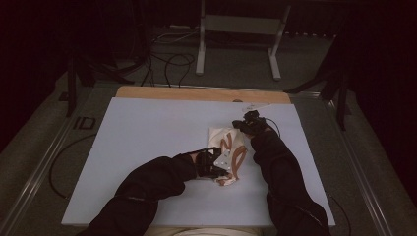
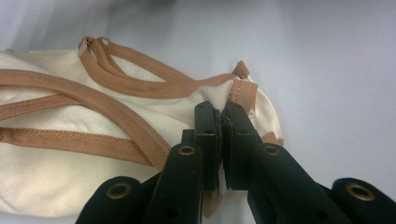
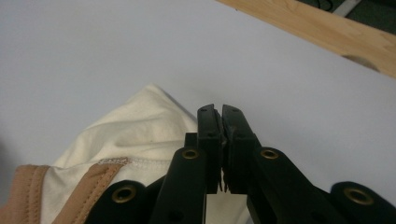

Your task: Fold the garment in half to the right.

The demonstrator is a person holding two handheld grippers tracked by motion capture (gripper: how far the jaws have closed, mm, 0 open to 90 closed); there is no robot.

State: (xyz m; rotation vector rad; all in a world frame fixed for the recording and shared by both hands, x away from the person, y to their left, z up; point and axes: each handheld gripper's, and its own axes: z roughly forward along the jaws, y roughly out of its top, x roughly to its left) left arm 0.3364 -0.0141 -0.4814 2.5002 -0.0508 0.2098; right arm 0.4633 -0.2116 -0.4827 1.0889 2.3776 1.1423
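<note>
1. Where the left gripper [image 2: 221,122] pinches the cream bag [image 2: 60,154], its jaws hide the clamped edge beside the tan straps [image 2: 112,79].
2. The right gripper [image 3: 221,122], jaws together at the bag's far corner, holds cloth I cannot confirm.
3. The bag's inside stays unseen.

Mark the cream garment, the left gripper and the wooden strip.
garment [image 2: 56,182]: left gripper view, plain cream cloth below the tan trim.
left gripper [image 2: 221,116]: left gripper view, between its closed tips, pinching the cloth's edge.
wooden strip [image 3: 322,28]: right gripper view, its top face.
</note>
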